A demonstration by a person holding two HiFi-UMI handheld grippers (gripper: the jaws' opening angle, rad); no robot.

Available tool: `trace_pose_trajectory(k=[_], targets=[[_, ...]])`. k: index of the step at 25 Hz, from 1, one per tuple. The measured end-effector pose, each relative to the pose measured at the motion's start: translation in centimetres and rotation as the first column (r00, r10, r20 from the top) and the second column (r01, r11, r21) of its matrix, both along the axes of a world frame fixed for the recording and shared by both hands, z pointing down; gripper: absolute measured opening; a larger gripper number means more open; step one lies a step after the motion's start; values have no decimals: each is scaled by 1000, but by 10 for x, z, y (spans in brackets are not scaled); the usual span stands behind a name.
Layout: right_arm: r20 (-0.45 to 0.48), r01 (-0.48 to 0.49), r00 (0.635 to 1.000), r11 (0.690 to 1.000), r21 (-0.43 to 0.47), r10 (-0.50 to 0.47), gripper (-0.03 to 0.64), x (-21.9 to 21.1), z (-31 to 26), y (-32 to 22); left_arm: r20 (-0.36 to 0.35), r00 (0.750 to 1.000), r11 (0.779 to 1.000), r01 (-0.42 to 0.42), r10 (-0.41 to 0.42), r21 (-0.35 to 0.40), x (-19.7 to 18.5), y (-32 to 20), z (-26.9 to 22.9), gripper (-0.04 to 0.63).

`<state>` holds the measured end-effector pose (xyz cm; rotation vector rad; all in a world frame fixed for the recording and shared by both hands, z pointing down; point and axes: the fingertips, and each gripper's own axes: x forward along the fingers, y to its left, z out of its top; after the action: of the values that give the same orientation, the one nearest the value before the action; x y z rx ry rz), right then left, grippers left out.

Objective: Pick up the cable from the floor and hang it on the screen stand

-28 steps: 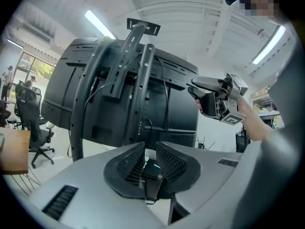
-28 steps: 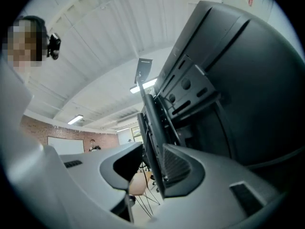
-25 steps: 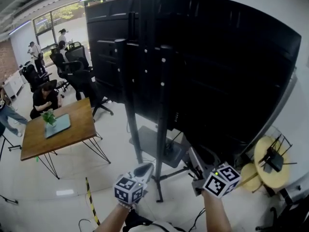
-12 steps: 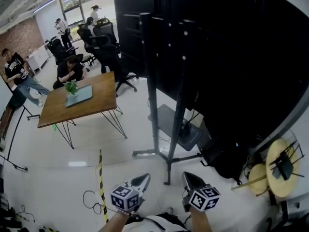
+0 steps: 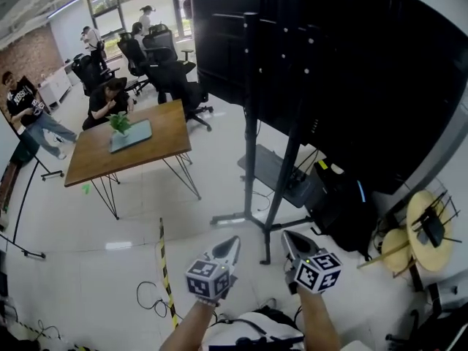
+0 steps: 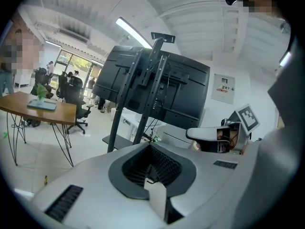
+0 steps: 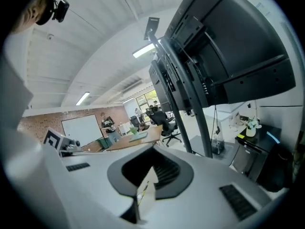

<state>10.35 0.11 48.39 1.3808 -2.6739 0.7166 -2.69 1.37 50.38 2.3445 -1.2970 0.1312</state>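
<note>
Head view looks down on a pale office floor [image 5: 95, 269]. Both the left gripper [image 5: 233, 241] and the right gripper [image 5: 287, 237] have their fingers pressed together on nothing. Just ahead of the fingers rises the screen stand [image 5: 251, 145], its base legs spread across the way. A thin black loop, probably the cable [image 5: 148, 300], lies on the floor left of the left fingers, beside striped tape [image 5: 164, 262]. Beyond it stands a wooden table [image 5: 131, 152].

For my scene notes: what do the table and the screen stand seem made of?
Table: brown matte top with a wood look, possibly veneer; thin dark hairpin legs, likely metal. Screen stand: slim straight black posts with a dull sheen, probably painted metal.
</note>
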Motion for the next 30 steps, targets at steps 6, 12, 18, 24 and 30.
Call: trace_pose_trajectory(k=[6, 12, 18, 24, 30], targets=[[-43, -80, 996, 997, 11, 80, 0, -16, -3, 39, 43, 999, 1000, -16, 17, -19, -16, 23, 4, 2], [-71, -134, 988, 991, 28, 136, 0, -17, -6, 61, -1, 998, 998, -55, 55, -10, -19, 38, -4, 2], [-127, -137, 982, 990, 38, 141, 0, -20, -6, 70, -12, 996, 996, -88, 88, 3, -15, 49, -6, 2], [-128, -139, 981, 990, 36, 143, 0, -23, -5, 71, -10, 994, 994, -106, 106, 3, -13, 50, -4, 2], [-125, -140, 982, 989, 43, 144, 0, -21, -8, 67, -12, 995, 995, -99, 99, -3, -15, 47, -2, 2]])
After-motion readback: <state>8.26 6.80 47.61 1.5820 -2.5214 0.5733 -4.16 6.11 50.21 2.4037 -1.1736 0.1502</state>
